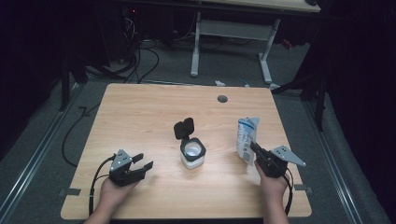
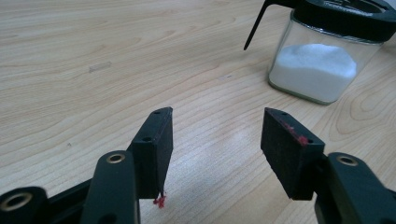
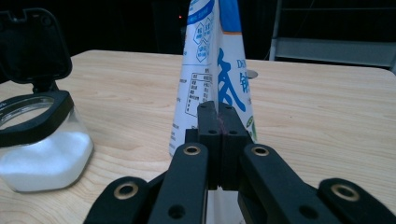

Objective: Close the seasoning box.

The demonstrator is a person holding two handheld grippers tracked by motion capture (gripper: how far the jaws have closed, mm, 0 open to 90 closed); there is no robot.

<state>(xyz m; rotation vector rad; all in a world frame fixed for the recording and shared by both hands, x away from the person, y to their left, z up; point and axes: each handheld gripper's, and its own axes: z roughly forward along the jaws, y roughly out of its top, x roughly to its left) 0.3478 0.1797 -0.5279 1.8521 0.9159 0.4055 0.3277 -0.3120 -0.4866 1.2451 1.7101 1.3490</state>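
The right claw [image 1: 254, 148] is clamped tight on the lower edge of a soft pouch [image 1: 245, 137], its two black jaws pressed flat together with only the thin film between them. The pouch is white glossy plastic printed in blue, with a small table of fine print down one side; it stands upright near the right edge of the worktop [image 1: 140, 112], its crimped top pointing up. In the right gripper view the pouch [image 3: 210, 70] rises straight above the right claw [image 3: 218, 112], slightly creased along its middle fold.

The left claw [image 1: 143, 161] stands open, its jaws wide apart with nothing between them, hovering low over bare wood at the front left. In the left gripper view the left claw [image 2: 215, 135] shows blocky matt black pads, one with flecks of red along its edge.

Between the two claws, at the middle of the worktop, sits one square clear jar [image 1: 192, 154] with a black collar and a hinged black lid [image 1: 184, 127] standing open. It is partly filled with white granules [image 2: 314, 65], heaped unevenly against the glass.

The worktop is pale wood-grain laminate, smooth, with rounded corners and one round grey cable port [image 1: 222, 98] near its far edge.

One pouch, one jar, two claws.
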